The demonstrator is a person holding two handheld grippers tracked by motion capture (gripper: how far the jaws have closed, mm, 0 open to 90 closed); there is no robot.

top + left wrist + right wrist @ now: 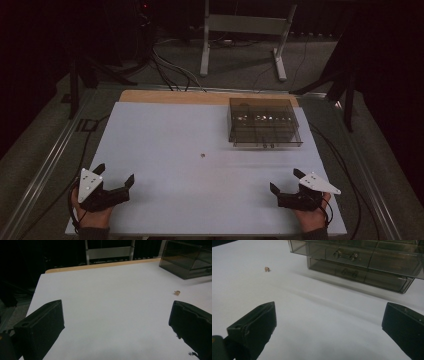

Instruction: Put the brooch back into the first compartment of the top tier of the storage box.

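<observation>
Both grippers rest near the front edge of the bench (150, 130), the left gripper (116, 176) at the left corner and the right gripper (285, 180) at the right, each with its jaws spread wide and nothing between them. A small tan bead (202, 155) lies alone on the white surface, well ahead of both and roughly midway between them; the left gripper view has it far off to the right (177, 292), the right gripper view far off to the left (267, 269). Behind it to the right stands a smoky clear drawer box (264, 123), its drawers apparently shut, with a metal pull (345, 255) on the upper front. The likely step is picking up the bead. It is tiny and may roll, so the nearer gripper should come in from above, centre the bead between the jaw tips, lower until the tips almost meet the surface, then close slowly. A sideways approach risks flicking it away. The other gripper could meanwhile take the pull.
</observation>
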